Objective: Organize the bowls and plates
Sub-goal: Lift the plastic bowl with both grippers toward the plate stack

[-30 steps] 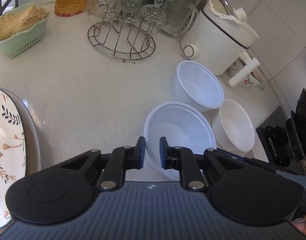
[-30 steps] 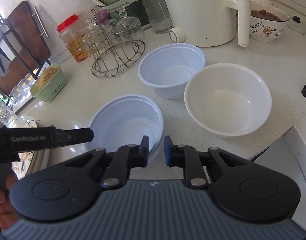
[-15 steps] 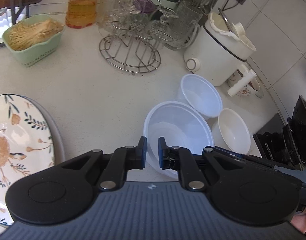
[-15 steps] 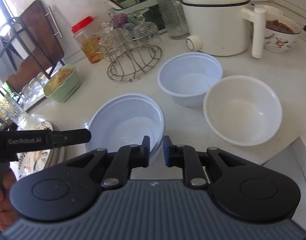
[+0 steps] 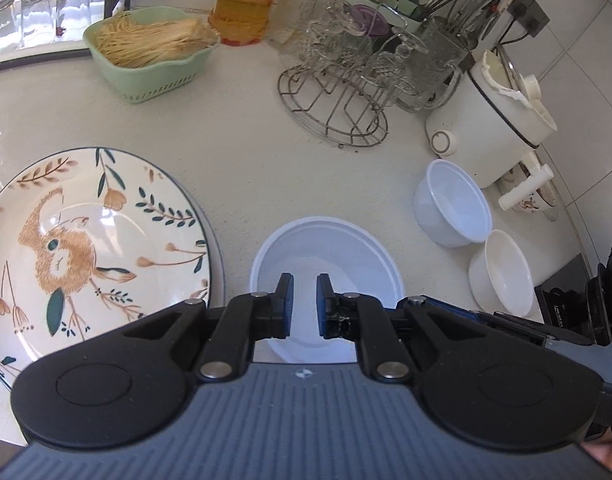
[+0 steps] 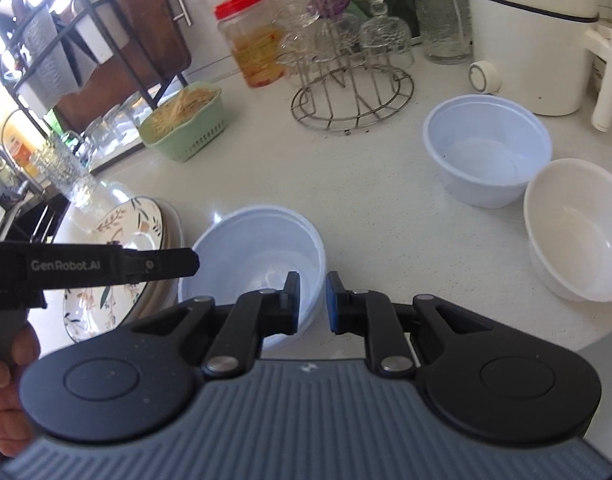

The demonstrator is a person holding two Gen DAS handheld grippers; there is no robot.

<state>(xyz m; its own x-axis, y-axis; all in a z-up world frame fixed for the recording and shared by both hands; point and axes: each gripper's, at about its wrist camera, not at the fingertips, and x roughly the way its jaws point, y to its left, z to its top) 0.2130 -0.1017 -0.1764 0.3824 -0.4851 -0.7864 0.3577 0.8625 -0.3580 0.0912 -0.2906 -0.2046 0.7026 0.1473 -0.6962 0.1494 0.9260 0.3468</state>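
Note:
A wide pale-blue plastic bowl [image 5: 326, 248] [image 6: 257, 248] sits on the counter near the front edge. A deeper pale-blue bowl [image 5: 452, 208] [image 6: 486, 152] and a white bowl [image 5: 502, 272] [image 6: 578, 228] stand to its right, touching. A floral rabbit plate [image 5: 85, 240] [image 6: 125, 236] lies on top of a grey plate at the left. My left gripper [image 5: 301, 300] hovers over the wide bowl's near side, jaws a narrow gap apart, holding nothing. My right gripper [image 6: 312, 300] is above the same bowl's right rim, jaws likewise narrowly apart and empty.
A wire rack of upturned glasses [image 5: 346, 92] [image 6: 350, 80], a green basket of sticks [image 5: 153, 56] [image 6: 185, 120], a red-lidded jar [image 6: 251, 40] and a white cooker [image 5: 494, 120] [image 6: 534, 40] stand behind. A dark appliance [image 5: 586, 304] is at the right edge.
Both grippers have pulled back and up from the bowls. The left view has swung left, bringing the whole rabbit plate into view. The bowls have not moved.

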